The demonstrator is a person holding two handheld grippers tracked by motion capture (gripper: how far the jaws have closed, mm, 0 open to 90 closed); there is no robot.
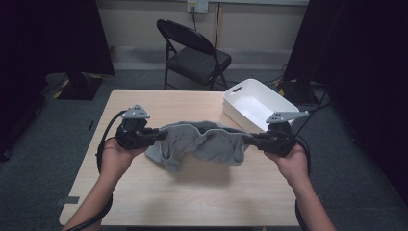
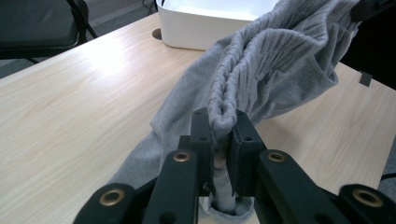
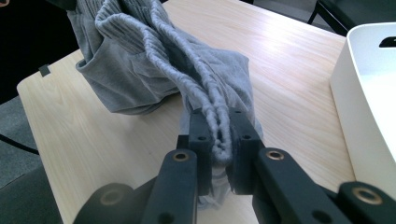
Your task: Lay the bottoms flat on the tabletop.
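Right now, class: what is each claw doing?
Left claw: closed on the grey garment.
Right claw: closed on the same garment's other end.

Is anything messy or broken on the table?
Nothing looks broken or spilled. The grey cloth is bunched and sagging because the left gripper and right gripper each pinch one end. The white bin sits upright.

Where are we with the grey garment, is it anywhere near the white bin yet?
Done: both ends are pinched, the left claw and the right claw each shut on the ribbed edge of the grey garment. In hand: it hangs stretched between them, sagging above the table. Left: likely folding or binning; the white bin looks empty.
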